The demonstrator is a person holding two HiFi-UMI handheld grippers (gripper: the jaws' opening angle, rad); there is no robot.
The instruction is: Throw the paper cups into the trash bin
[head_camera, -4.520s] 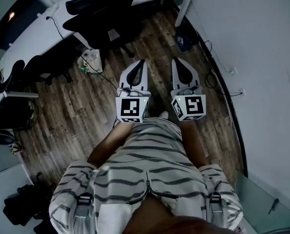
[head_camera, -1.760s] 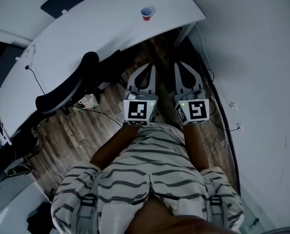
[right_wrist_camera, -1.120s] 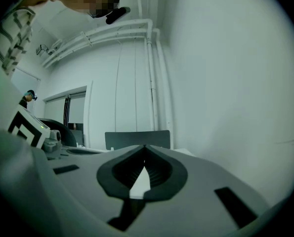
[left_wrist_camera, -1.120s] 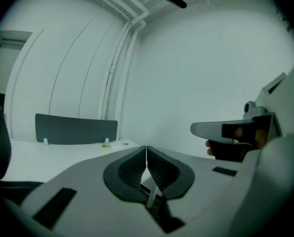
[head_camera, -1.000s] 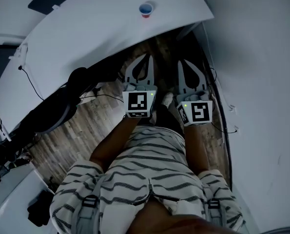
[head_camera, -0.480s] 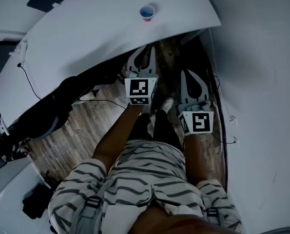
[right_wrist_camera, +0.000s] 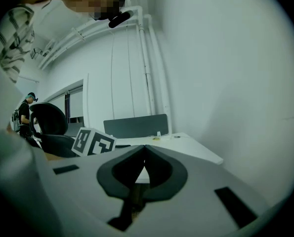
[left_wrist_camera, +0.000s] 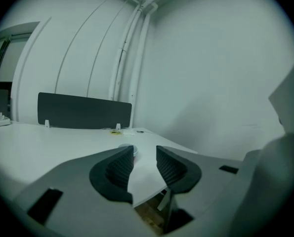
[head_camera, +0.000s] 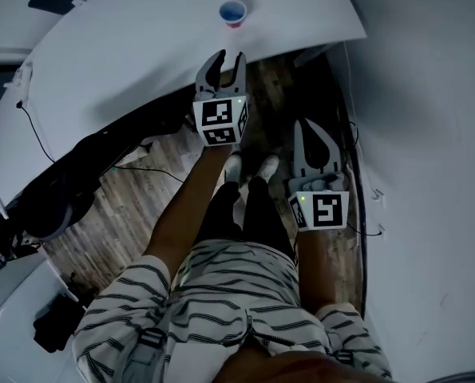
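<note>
A red paper cup [head_camera: 233,11] with a blue inside stands upright on the white desk [head_camera: 141,54], near its right end. My left gripper [head_camera: 226,57] reaches over the desk's front edge, a short way in front of the cup; its jaws are opening and nothing is between them. In the left gripper view the cup [left_wrist_camera: 129,150] shows just past the left gripper [left_wrist_camera: 145,157]. My right gripper [head_camera: 311,131] hangs lower, over the floor beside the wall, its jaws shut and empty; the right gripper view shows its jaws [right_wrist_camera: 145,150] touching. No trash bin is in view.
A black office chair [head_camera: 69,182] stands under the desk at the left. A dark divider panel [left_wrist_camera: 82,111] rises at the desk's far side. The white wall [head_camera: 429,134] runs close on the right, with cables along its foot. The person's legs and shoes [head_camera: 249,166] are below.
My left gripper has moved forward over the desk edge toward the cup and its jaws have parted. The right gripper has dropped back slightly and stays shut.
</note>
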